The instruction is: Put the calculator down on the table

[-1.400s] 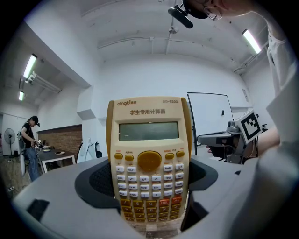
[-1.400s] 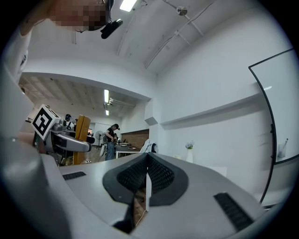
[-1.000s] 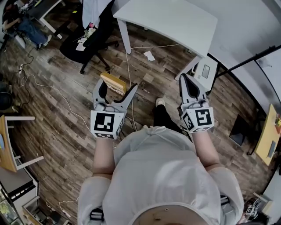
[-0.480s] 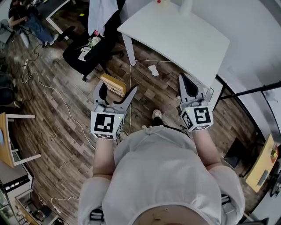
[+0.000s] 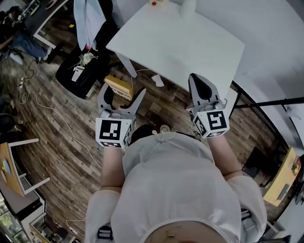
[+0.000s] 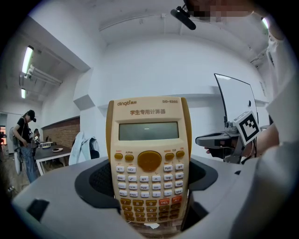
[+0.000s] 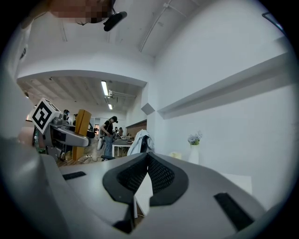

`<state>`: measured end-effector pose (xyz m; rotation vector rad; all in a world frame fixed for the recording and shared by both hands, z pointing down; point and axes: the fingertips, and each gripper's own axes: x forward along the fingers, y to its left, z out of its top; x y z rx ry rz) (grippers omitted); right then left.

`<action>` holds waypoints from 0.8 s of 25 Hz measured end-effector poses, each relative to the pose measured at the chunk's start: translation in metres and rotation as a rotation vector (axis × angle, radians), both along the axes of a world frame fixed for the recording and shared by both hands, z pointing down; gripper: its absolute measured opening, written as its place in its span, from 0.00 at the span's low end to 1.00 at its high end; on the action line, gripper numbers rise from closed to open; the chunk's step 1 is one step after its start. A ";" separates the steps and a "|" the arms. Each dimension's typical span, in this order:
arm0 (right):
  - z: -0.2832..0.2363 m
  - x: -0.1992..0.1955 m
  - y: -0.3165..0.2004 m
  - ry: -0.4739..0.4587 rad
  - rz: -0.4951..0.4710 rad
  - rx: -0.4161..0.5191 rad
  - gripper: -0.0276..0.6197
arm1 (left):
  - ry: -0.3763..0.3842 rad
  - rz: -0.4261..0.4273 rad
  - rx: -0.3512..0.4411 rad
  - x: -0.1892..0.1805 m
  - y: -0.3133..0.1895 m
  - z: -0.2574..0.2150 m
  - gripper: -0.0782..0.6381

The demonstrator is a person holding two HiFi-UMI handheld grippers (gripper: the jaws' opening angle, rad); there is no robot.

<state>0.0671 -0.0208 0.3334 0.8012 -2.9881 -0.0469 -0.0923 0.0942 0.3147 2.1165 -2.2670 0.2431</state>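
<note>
A yellow calculator (image 5: 120, 87) with a grey display stands upright between the jaws of my left gripper (image 5: 123, 92), which is shut on its lower half. In the left gripper view the calculator (image 6: 149, 154) faces the camera, keys and screen showing. The gripper hangs over the wooden floor, just short of the near left corner of the white table (image 5: 180, 42). My right gripper (image 5: 198, 83) is shut with nothing in it, its tip at the table's near edge. From the right gripper view, the calculator (image 7: 82, 122) shows at the far left.
A black office chair (image 5: 80, 71) draped with clothes stands left of the table. A white vase (image 5: 187, 7) and a small object (image 5: 158, 2) sit at the table's far edge. A paper scrap (image 5: 157, 80) and cables (image 5: 57, 114) lie on the floor. A black stand bar (image 5: 270, 102) runs at the right.
The person has stepped toward the white table, which now fills more of the head view. Both grippers rode along; the left stays shut on the calculator, the right stays shut.
</note>
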 end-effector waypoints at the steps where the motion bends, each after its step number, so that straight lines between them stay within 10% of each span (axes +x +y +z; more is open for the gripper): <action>1: 0.003 0.000 -0.010 0.003 0.009 -0.007 0.05 | 0.001 0.012 -0.007 -0.001 -0.012 0.001 0.69; 20: 0.042 -0.075 -0.201 0.027 0.326 -0.103 0.05 | -0.043 0.365 -0.165 -0.093 -0.267 0.062 0.69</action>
